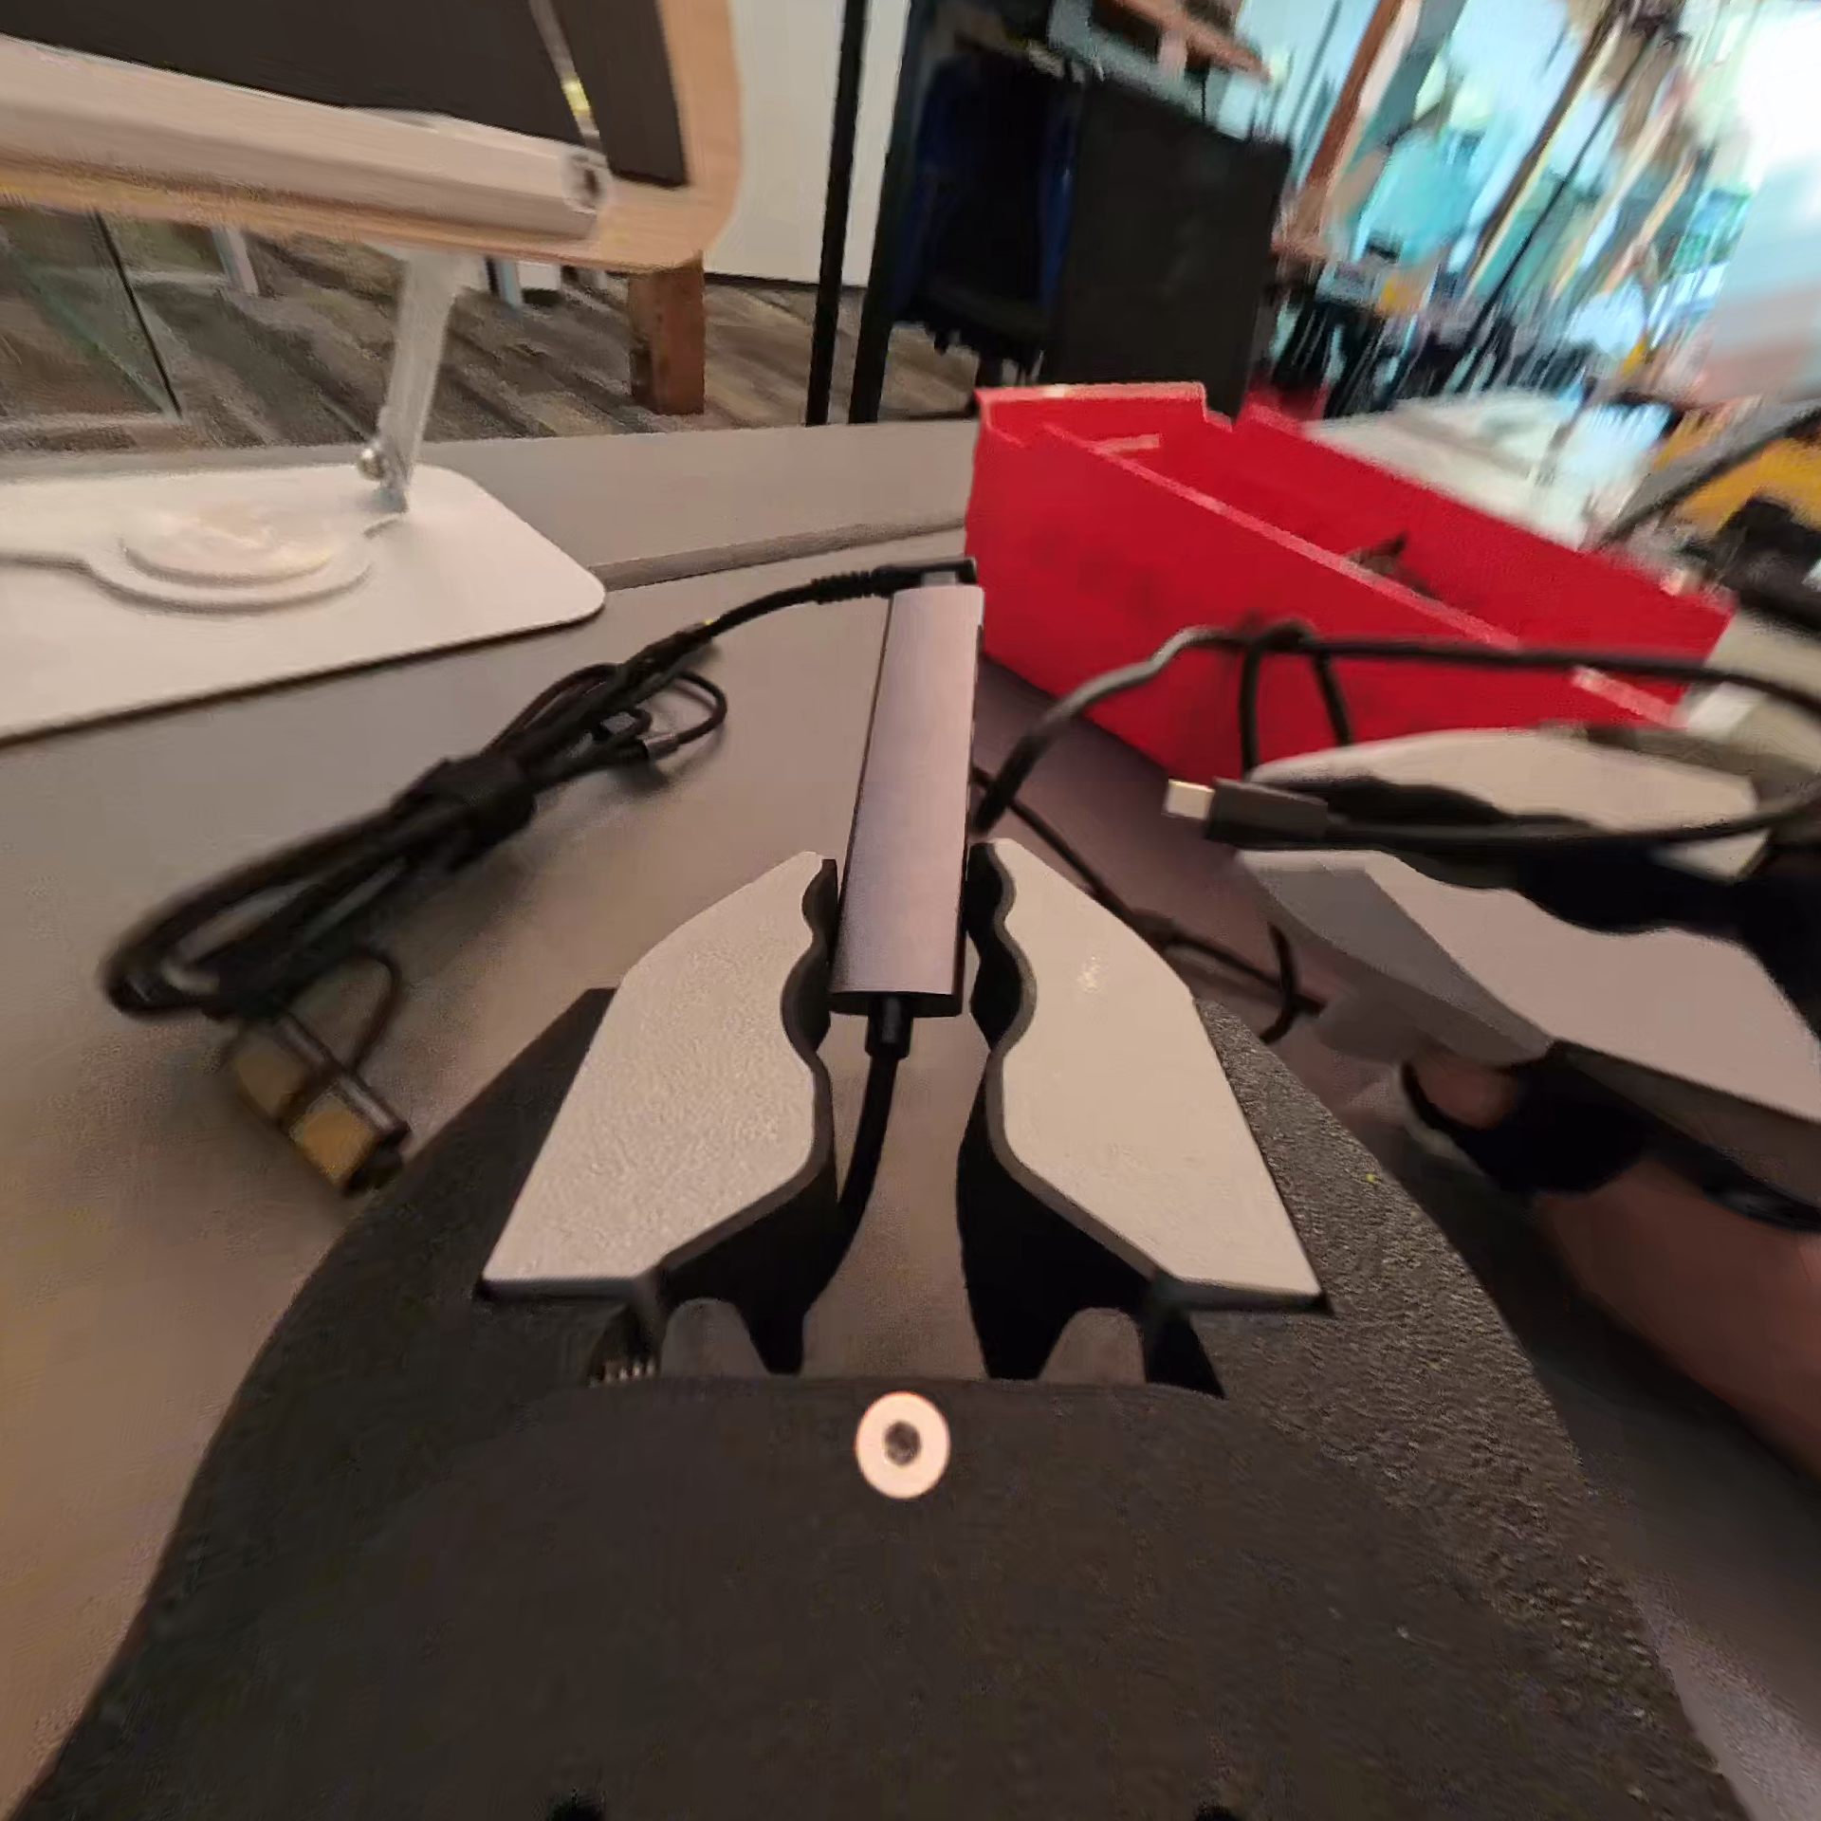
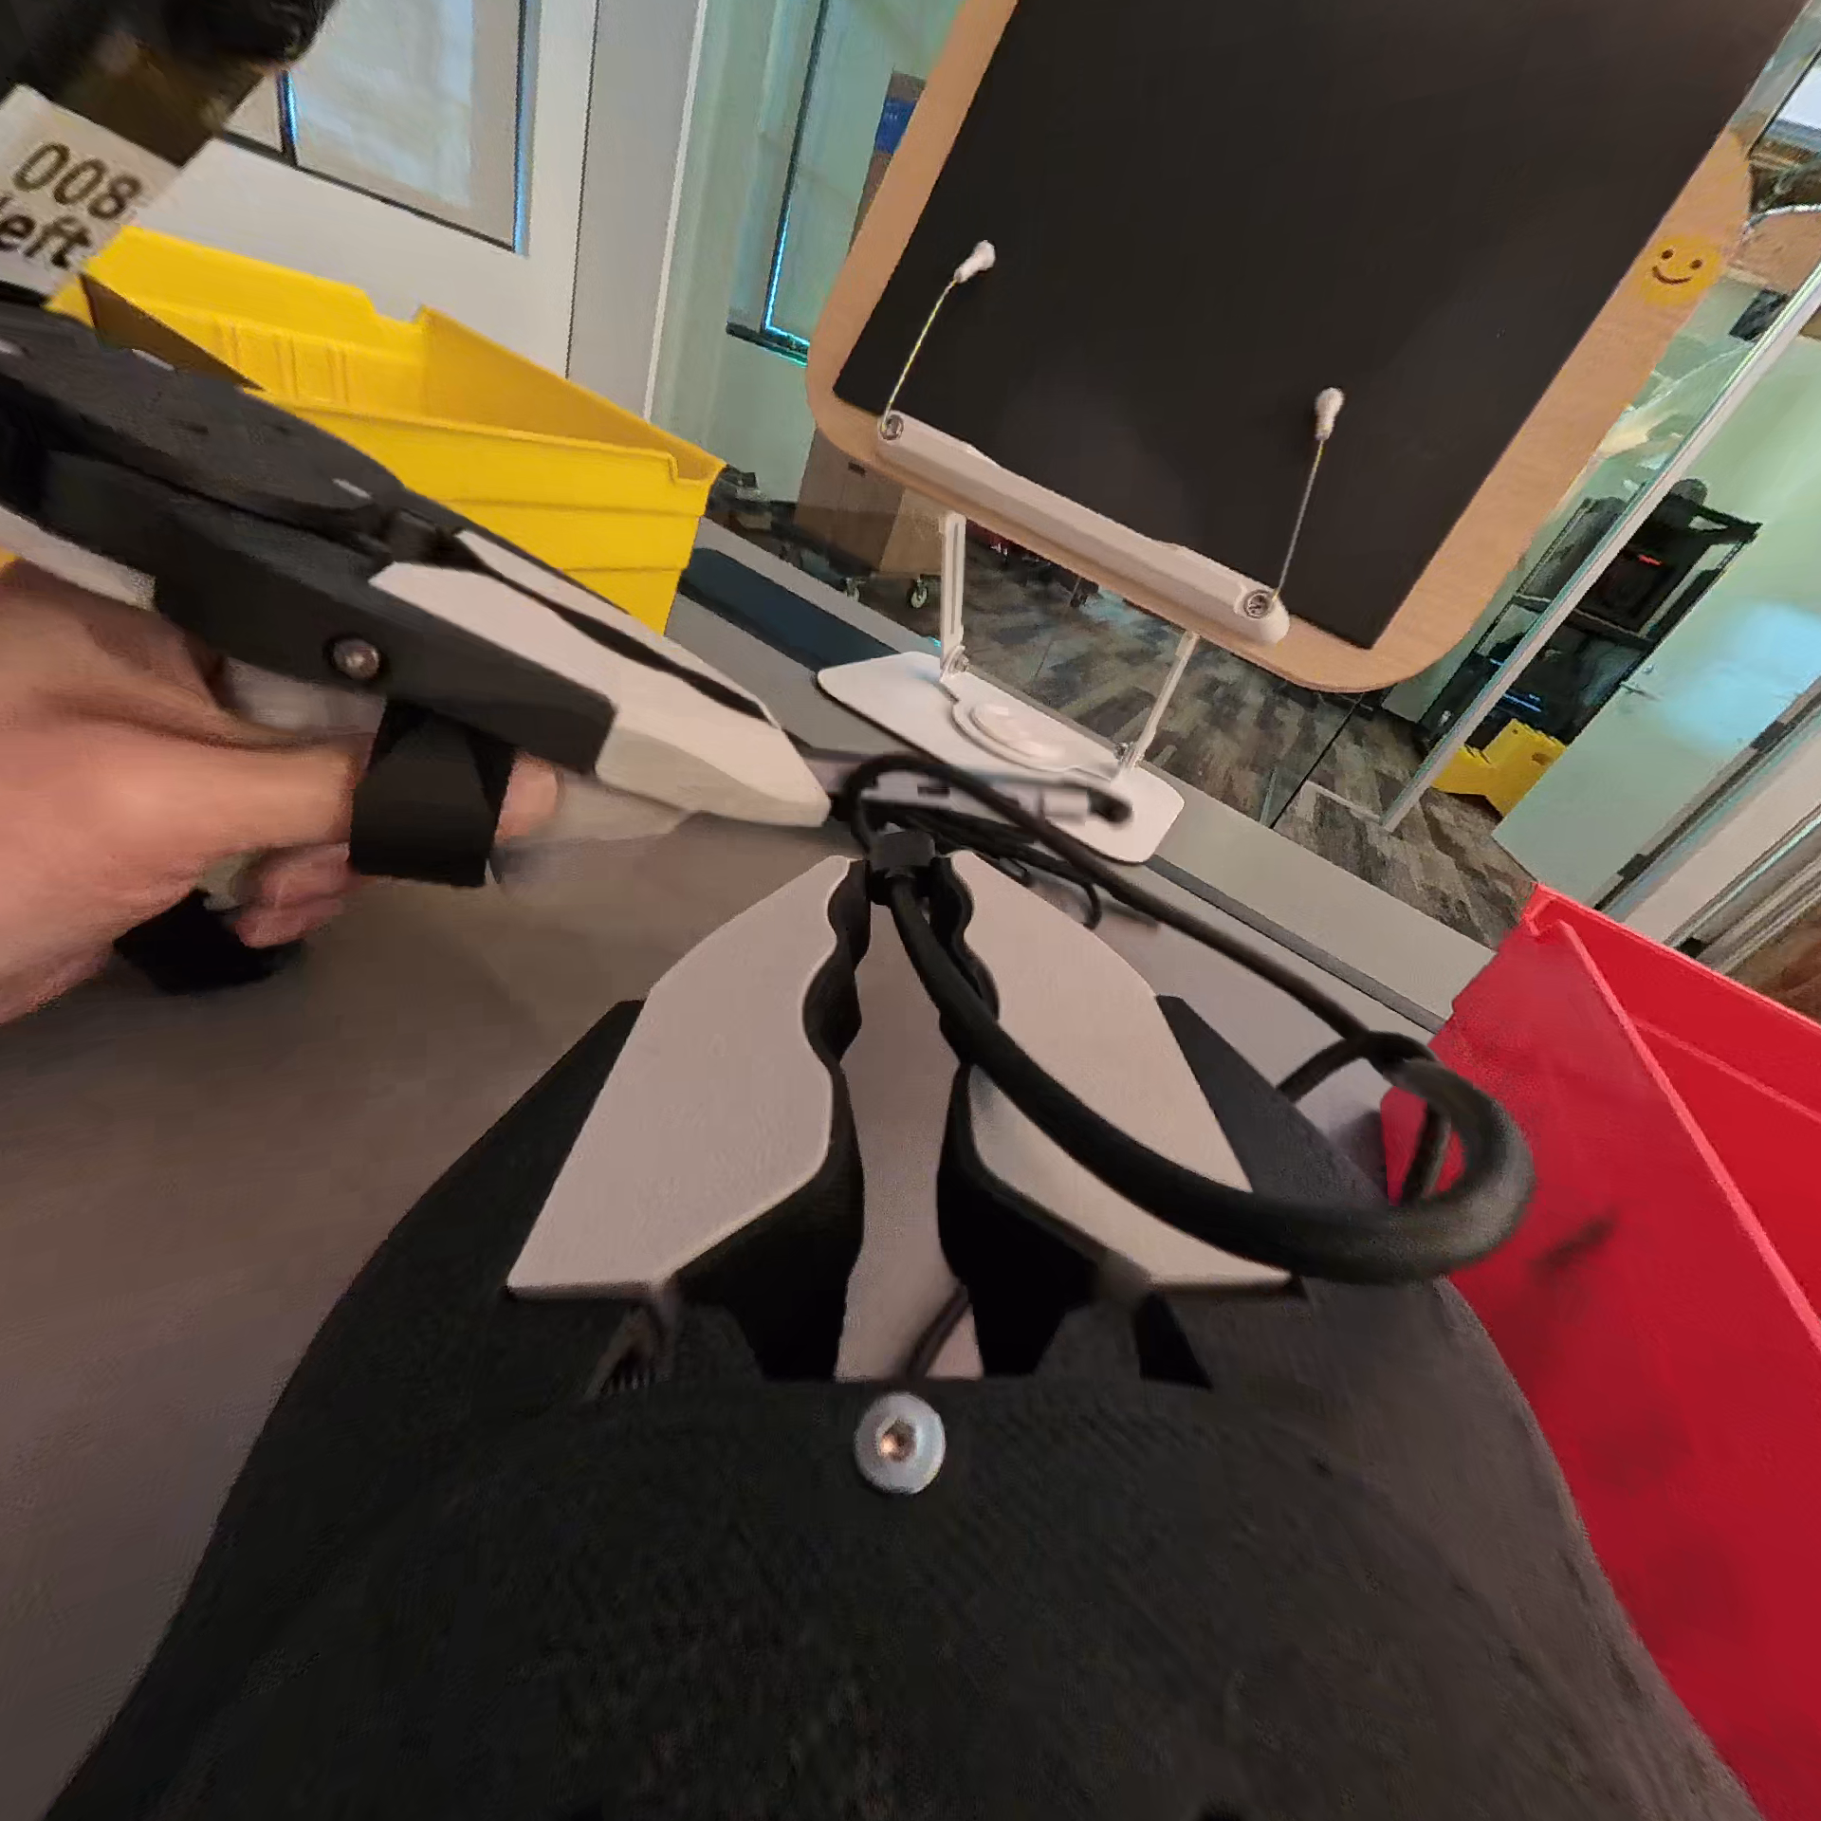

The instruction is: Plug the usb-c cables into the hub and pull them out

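Two tongs over the grey counter point(image 1: 690, 512): left tongs point(image 1: 902, 867) clamp the slim grey hub point(image 1: 911, 788), long axis pointing away, right tongs point(image 2: 902, 867) pinch the black usb-c cable point(image 1: 1271, 810) with plug tip aimed leftward at the hub's right side, near but apart.

We see a red bin point(image 1: 1232, 591) right | yellow bin point(image 2: 512, 443) far left | white stand point(image 1: 296, 581) holding wood-framed dark board point(image 2: 1281, 296) on grey table point(image 1: 690, 493).
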`<state>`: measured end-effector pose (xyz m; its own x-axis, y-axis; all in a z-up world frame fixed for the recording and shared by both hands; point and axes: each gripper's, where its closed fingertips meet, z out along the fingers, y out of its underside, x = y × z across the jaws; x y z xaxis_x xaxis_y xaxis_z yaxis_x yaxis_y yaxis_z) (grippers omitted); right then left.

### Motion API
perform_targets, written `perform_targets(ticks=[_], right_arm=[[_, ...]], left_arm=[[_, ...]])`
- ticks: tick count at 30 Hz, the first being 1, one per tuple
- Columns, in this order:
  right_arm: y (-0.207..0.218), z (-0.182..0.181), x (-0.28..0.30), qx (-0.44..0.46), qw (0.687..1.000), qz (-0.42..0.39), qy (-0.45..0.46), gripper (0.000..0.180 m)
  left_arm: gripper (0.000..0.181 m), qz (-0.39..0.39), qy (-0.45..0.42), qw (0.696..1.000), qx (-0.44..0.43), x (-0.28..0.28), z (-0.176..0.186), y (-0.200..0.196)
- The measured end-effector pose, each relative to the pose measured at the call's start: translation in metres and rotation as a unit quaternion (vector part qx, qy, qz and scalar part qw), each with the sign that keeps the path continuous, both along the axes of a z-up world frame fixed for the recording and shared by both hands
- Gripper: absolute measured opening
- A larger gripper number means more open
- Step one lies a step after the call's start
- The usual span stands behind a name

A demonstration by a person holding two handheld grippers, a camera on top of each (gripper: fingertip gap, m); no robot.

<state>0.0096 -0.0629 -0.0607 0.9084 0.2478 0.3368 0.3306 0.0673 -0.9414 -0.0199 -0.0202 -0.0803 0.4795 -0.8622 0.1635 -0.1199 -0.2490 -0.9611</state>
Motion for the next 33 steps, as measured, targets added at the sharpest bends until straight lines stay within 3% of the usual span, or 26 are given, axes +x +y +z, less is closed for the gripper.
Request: perform_targets(ticks=[7,11,13,16,20,26,30,33], right_arm=[[-0.025,0.000,-0.007,-0.043,0.994,0.065,0.070,0.013],[-0.027,-0.032,-0.005,-0.162,0.981,0.084,0.065,0.013],[-0.032,-0.030,-0.011,-0.179,0.974,0.113,0.075,0.013],[-0.039,0.002,-0.013,-0.148,0.979,0.134,0.034,0.013],[-0.047,0.061,-0.015,-0.189,0.962,0.194,-0.043,0.013],[-0.060,0.156,0.027,-0.202,0.955,0.183,-0.115,0.013],[-0.070,0.177,0.074,-0.258,0.947,0.179,-0.070,0.013],[-0.068,0.170,0.119,-0.289,0.944,0.156,-0.037,0.013]], left_arm=[[0.025,-0.011,-0.006,1.000,0.024,-0.001,0.011,0.001],[0.025,-0.015,-0.021,0.999,0.029,-0.010,0.021,0.001],[0.025,-0.009,-0.030,0.999,0.031,-0.016,0.026,0.001],[0.025,-0.003,-0.040,0.999,0.037,-0.022,0.031,0.002],[0.025,0.003,-0.051,0.998,0.033,-0.024,0.033,0.005],[0.025,0.003,-0.056,0.998,0.028,-0.025,0.034,0.006],[0.025,0.001,-0.056,0.998,0.024,-0.024,0.034,0.005],[0.025,-0.002,-0.054,0.998,0.027,-0.022,0.034,0.003]])
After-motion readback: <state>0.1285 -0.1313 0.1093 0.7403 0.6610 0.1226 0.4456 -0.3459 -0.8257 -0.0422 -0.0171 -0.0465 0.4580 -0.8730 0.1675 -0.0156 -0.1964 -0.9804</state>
